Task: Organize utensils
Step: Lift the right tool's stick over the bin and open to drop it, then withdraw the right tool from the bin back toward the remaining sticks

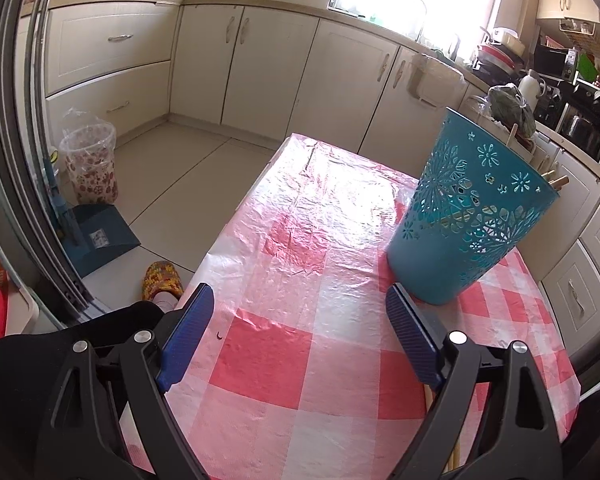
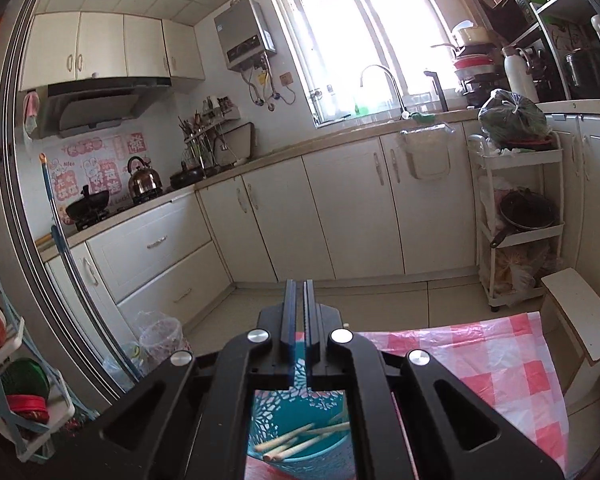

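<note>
A teal perforated utensil holder (image 1: 466, 216) stands on the pink checked tablecloth (image 1: 300, 264), with wooden chopstick ends (image 1: 556, 180) poking over its rim. My left gripper (image 1: 300, 300) is open and empty, low over the table, with the holder just beyond its right finger. Another wooden stick (image 1: 430, 396) lies on the table under that finger. My right gripper (image 2: 299, 284) is shut with nothing between its pads, raised above the holder (image 2: 300, 432). Several chopsticks (image 2: 296, 438) lie inside the holder, seen below the gripper's body.
The table's left edge (image 1: 236, 208) drops to the tiled floor, with a slipper (image 1: 162, 280), dustpan (image 1: 100, 236) and floral bin (image 1: 90, 164). Cabinets and a counter run behind. A white shelf cart (image 2: 520, 216) and a stool (image 2: 580, 316) stand by the table's far side.
</note>
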Tool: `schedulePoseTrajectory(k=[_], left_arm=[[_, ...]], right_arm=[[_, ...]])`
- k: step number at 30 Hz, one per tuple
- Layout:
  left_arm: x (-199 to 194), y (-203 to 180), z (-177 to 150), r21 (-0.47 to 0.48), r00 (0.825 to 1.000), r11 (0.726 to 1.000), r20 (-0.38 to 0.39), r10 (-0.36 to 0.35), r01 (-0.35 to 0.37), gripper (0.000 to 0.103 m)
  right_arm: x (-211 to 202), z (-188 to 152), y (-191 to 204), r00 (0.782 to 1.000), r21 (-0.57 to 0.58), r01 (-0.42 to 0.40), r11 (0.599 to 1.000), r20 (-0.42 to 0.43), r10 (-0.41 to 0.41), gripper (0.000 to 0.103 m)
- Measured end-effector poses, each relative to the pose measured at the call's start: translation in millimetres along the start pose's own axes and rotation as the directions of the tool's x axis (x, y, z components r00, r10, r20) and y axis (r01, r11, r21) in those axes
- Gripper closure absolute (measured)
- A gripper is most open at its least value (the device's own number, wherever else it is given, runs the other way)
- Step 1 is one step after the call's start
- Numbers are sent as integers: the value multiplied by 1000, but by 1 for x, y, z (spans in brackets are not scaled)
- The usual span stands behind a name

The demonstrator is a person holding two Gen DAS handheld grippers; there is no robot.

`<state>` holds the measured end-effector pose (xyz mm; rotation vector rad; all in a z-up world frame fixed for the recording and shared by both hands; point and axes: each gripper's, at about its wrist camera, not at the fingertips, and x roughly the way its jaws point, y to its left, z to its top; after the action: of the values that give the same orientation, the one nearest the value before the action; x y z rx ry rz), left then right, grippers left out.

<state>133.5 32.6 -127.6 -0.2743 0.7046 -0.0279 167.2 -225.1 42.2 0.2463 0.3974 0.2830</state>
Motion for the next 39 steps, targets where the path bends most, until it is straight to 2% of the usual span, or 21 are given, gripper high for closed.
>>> schedulePoseTrajectory(k=[3,10,13,14,17,19,21,27,39], left_arm=[[1,-1,-1,10,1000,1000,1,8,-8,19],[1,-7,-6,38,1000,999,2,21,-21,19],[-3,-12,-8,60,1000,998,14,25,-25,18],[-4,-14,-9,70,1000,997,16,27,-28,18],[-4,-20,-14,102,999,994,20,39,-40,18],[-6,-24,-16,123,999,991,26,44,-46,18],[-9,-28,-18,138,998,989,33,45,-49,18],[-15,-33,-21,162,997,985,48,53,-60,17],[-14,-27,-20,144,999,989,32,40,-44,16]], right_arm=[[0,-14,-4,999,19,9,1000,-41,-8,99],[-48,-35,-6,999,15,39,999,-15,-39,99],[-64,-61,-10,996,19,56,998,-64,-55,98],[-66,-74,-13,994,28,59,998,-97,-56,95],[-58,-120,-21,968,48,89,995,-240,-75,82],[-46,-144,-24,934,73,93,993,-351,-61,82],[-32,-156,-18,904,38,91,995,-422,-66,82],[-13,-178,1,863,4,43,999,-503,-35,83],[4,-192,24,838,-95,73,993,-534,-113,86]])
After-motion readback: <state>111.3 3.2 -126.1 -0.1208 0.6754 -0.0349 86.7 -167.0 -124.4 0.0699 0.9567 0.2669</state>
